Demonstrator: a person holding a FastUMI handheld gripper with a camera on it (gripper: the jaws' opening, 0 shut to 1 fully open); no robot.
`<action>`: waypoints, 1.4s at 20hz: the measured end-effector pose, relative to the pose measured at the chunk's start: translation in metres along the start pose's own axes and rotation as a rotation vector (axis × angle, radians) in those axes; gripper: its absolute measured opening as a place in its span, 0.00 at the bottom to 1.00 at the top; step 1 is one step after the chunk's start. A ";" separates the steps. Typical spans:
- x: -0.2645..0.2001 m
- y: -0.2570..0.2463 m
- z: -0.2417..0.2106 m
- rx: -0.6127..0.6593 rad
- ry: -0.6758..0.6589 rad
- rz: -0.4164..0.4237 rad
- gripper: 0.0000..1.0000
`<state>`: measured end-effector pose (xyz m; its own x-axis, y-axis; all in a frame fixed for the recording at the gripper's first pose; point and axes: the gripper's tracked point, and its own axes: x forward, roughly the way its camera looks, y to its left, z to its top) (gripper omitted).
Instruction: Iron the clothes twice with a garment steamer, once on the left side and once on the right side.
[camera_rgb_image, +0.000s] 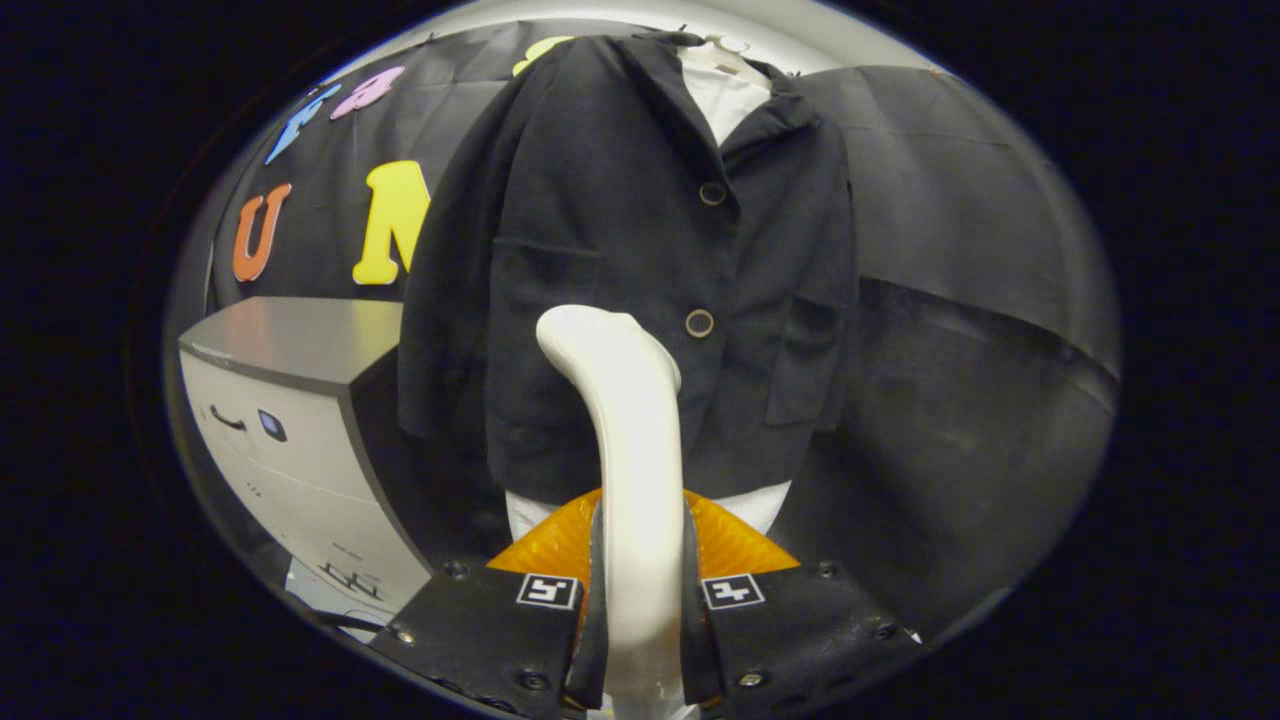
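Two fingers (590, 590) pinch the steamer (630, 440) by its handle, one on each side, so its head rises upright toward the jacket (610, 250). That jacket hangs on a hanger (725, 45) just ahead, front facing the gripper (640, 590), ready for a pass, I'd guess.

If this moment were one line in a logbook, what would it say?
gripper: jaws shut on steamer handle | steamer: upright, head near jacket's lower front | jacket: dark, hanging, buttoned | cabinet: beside jacket
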<state>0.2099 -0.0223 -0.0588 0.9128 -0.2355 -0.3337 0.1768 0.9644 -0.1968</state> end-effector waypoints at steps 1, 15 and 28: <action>0.002 0.001 -0.008 0.001 0.016 -0.004 0.32; 0.008 0.007 -0.100 -0.044 0.157 -0.021 0.32; -0.051 -0.086 0.105 0.207 -0.198 -0.041 0.32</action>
<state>0.1866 -0.0803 0.0717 0.9540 -0.2658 -0.1387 0.2675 0.9635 -0.0070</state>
